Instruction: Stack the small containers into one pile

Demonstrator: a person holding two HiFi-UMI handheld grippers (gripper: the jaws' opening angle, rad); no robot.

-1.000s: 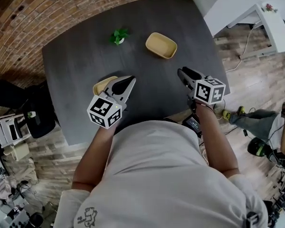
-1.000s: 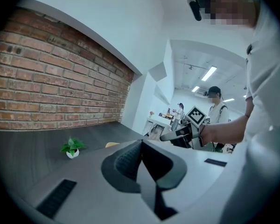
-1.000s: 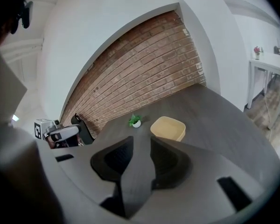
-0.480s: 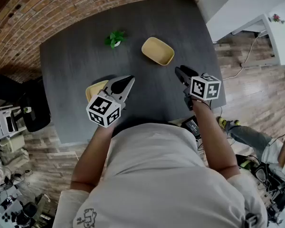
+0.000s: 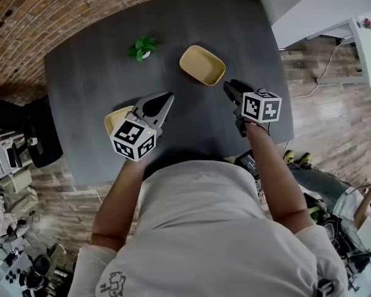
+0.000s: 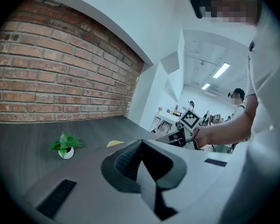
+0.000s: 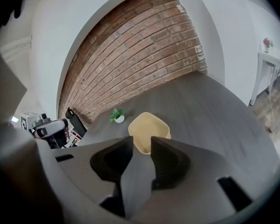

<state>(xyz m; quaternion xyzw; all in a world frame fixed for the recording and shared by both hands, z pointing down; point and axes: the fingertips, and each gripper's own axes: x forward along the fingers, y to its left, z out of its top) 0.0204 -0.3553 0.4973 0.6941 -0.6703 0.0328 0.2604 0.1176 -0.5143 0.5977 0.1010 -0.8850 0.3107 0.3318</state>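
Left gripper jaws pressed together, holding nothing; right gripper jaws slightly apart, empty, near the pale yellow rounded plastic container, not touching it.

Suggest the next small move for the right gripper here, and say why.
Probably ease the right gripper forward to the near rim of the far container. The gripper's jaws stand slightly apart with nothing between them, and that container lies straight ahead on the table, untouched. The other container sits apart by the left gripper, so nothing is stacked yet.
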